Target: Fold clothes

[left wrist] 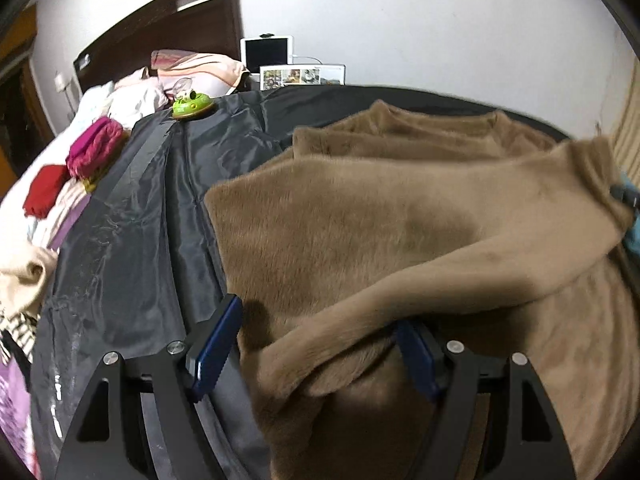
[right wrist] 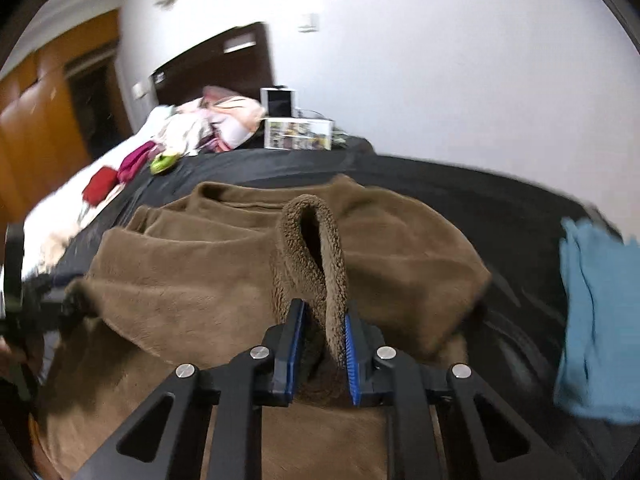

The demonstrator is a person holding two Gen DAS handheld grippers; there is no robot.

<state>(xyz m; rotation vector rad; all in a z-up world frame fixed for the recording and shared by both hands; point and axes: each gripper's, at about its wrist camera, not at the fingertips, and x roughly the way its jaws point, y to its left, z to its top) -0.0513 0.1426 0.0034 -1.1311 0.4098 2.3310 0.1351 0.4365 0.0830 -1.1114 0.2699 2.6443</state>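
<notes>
While the right hand-held gripper (right wrist: 320, 354) points forward and level over the bed, its blue-padded fingers (right wrist: 295, 352) are clamped on a doubled-over fold of the brown fleece sweater (right wrist: 224, 264), which stands up between them as a fuzzy loop with a curly, sherpa-like pile. Left hand-held gripper (left wrist: 316, 354) sits low at the sweater's near edge with its jaws spread wide apart; a soft, rolled sleeve-like strip of the fleece drapes across the gap, lying against the right pad, not pinched. Blue pads have ridged, serrated faces; gripper frames are black with round silver bolts.

Sweater lies spread on a black, shiny, wrinkled sheet (left wrist: 132, 216) that covers the bed, bunched in thick folds on the far side, one long flap lifted and stretched toward the right in the left wrist view. Plush surface looks short and velvety there, partly motion-blurred.

Light blue cloth (right wrist: 592, 320) rests on the sheet to the right of the sweater. Further off: green plastic toy (left wrist: 192, 105), magenta knit item (left wrist: 96, 146), red folded garment (left wrist: 44, 191), pink pillows (left wrist: 196, 70), dark wooden headboard (left wrist: 168, 26).
</notes>
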